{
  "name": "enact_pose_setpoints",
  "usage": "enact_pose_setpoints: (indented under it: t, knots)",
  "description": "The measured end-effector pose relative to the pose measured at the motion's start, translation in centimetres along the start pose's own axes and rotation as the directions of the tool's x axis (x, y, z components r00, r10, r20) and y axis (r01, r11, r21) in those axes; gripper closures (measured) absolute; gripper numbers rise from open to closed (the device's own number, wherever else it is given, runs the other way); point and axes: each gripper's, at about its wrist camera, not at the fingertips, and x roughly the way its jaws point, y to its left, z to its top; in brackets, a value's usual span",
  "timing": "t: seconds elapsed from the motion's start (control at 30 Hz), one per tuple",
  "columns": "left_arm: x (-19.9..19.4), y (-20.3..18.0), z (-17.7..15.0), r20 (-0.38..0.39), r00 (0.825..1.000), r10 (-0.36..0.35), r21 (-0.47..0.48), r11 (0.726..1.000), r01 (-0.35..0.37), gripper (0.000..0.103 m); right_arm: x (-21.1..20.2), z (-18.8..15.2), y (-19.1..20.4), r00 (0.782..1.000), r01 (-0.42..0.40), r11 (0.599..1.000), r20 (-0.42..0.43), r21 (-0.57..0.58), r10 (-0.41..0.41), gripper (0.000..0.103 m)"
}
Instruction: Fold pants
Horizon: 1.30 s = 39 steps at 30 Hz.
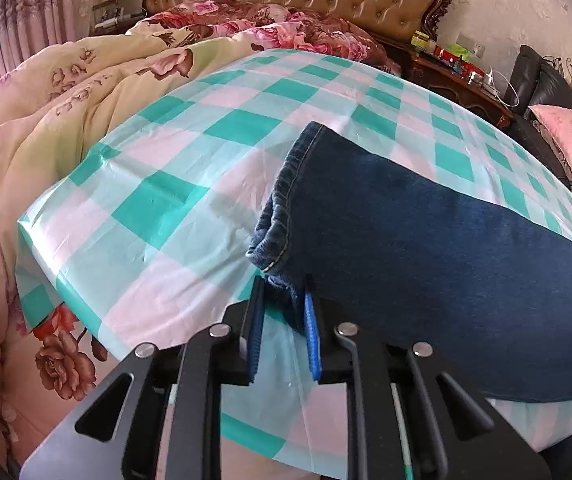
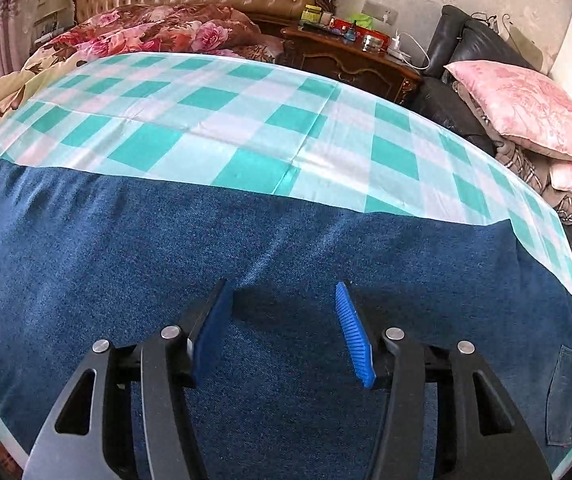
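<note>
So far jeans [image 1: 426, 240] lie flat on checked cloth [image 1: 158, 200], legs stacked. Left gripper [image 1: 285, 312] clamped on hem corner; right gripper [image 2: 284, 312] apart above denim (nothing pinched). Crosswise folds left.

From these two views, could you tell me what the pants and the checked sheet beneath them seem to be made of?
Pants: likely denim, matte dark blue, with a speckled weave and pale stitching at the hem. Checked sheet: probably thin plastic film or glossy coated fabric, given its sheen and sharp creases.

Black tongs [image 1: 285, 292], ribbed blue pads [image 2: 353, 332]
</note>
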Motion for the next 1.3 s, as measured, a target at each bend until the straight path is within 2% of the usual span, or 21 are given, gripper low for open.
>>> enact_pose_setpoints:
  t: [0.13, 0.23, 0.3, 0.43, 0.57, 0.67, 0.73, 0.77, 0.83, 0.87, 0.97, 1.03, 1.07, 1.1, 1.13, 1.17, 1.23, 1.3]
  knots:
    - [-0.6, 0.3, 0.3, 0.005, 1.000, -0.021, -0.031, 0.999, 0.021, 0.085, 0.0, 0.0, 0.0, 1.000, 0.002, 1.000, -0.001, 0.005, -0.002, 0.051]
    - [-1.8, -0.6, 0.6, 0.030, 1.000, 0.001, -0.010, 1.000, -0.001, 0.086, 0.1, 0.2, -0.2, 1.000, -0.009, 1.000, -0.012, 0.011, 0.009, 0.048]
    - [-2.9, -1.3, 1.0, 0.054, 0.998, 0.015, 0.007, 1.000, -0.015, 0.086, 0.2, 0.4, -0.7, 0.998, -0.045, 0.998, -0.032, 0.034, 0.046, 0.048]
    - [-6.6, -4.2, 2.2, 0.128, 0.989, 0.069, 0.099, 0.992, -0.082, 0.086, -0.5, 0.6, -3.0, 0.989, -0.138, 0.983, -0.037, 0.119, 0.143, 0.046]
    - [-11.5, -10.6, 2.8, 0.247, 0.962, 0.115, 0.268, 0.946, -0.182, 0.086, -2.3, 0.5, -6.9, 0.975, -0.209, 0.952, -0.029, 0.224, 0.221, 0.043]
    - [-14.6, -18.0, 1.9, 0.334, 0.937, 0.107, 0.412, 0.877, -0.247, 0.086, -4.2, -0.4, -11.3, 0.963, -0.260, 0.906, 0.016, 0.333, 0.271, 0.037]
    - [-16.1, -24.1, 0.0, 0.385, 0.921, 0.062, 0.513, 0.815, -0.269, 0.086, -5.3, -1.6, -14.3, 0.964, -0.257, 0.879, 0.044, 0.402, 0.261, 0.037]
    - [-16.5, -26.9, -1.3, 0.403, 0.915, 0.038, 0.557, 0.783, -0.278, 0.086, -6.0, -2.5, -16.3, 0.968, -0.244, 0.863, 0.056, 0.443, 0.245, 0.037]
    - [-16.5, -33.2, -5.4, 0.425, 0.905, -0.031, 0.659, 0.696, -0.285, 0.085, -7.0, -4.5, -19.8, 0.973, -0.222, 0.834, 0.067, 0.506, 0.219, 0.037]
    - [-16.2, -35.5, -7.1, 0.423, 0.904, -0.057, 0.691, 0.666, -0.281, 0.085, -7.1, -5.2, -20.9, 0.976, -0.211, 0.825, 0.063, 0.523, 0.210, 0.037]
    - [-12.8, -42.4, -15.1, 0.355, 0.927, -0.123, 0.803, 0.547, -0.235, 0.084, -7.0, -8.1, -24.4, 0.977, -0.191, 0.788, 0.032, 0.586, 0.213, 0.037]
    - [-10.5, -44.5, -18.8, 0.337, 0.934, -0.117, 0.838, 0.490, -0.241, 0.078, -6.5, -9.7, -25.6, 0.974, -0.180, 0.777, -0.001, 0.603, 0.227, 0.037]
    - [-9.6, -45.2, -20.4, 0.356, 0.929, -0.105, 0.846, 0.458, -0.272, 0.073, -6.4, -10.1, -25.9, 0.971, -0.184, 0.775, -0.008, 0.605, 0.237, 0.037]
    - [-9.2, -45.3, -21.5, 0.389, 0.915, -0.109, 0.843, 0.443, -0.305, 0.058, -6.4, -10.6, -26.2, 0.967, -0.194, 0.771, -0.012, 0.607, 0.253, 0.037]
    - [-9.4, -45.0, -22.1, 0.418, 0.901, -0.117, 0.829, 0.455, -0.325, 0.049, -6.2, -10.8, -26.2, 0.962, -0.208, 0.769, -0.017, 0.604, 0.273, 0.037]
    - [-9.7, -44.7, -22.0, 0.428, 0.896, -0.120, 0.815, 0.479, -0.326, 0.039, -6.1, -10.9, -26.0, 0.958, -0.218, 0.769, -0.020, 0.601, 0.287, 0.037]
    - [-9.9, -44.0, -21.4, 0.430, 0.895, -0.117, 0.793, 0.523, -0.312, 0.039, -5.6, -10.5, -25.2, 0.938, -0.267, 0.755, -0.019, 0.598, 0.346, 0.037]
    - [-9.5, -43.7, -21.0, 0.415, 0.904, -0.104, 0.790, 0.533, -0.302, 0.039, -5.1, -10.1, -24.2, 0.915, -0.317, 0.741, -0.016, 0.593, 0.404, 0.036]
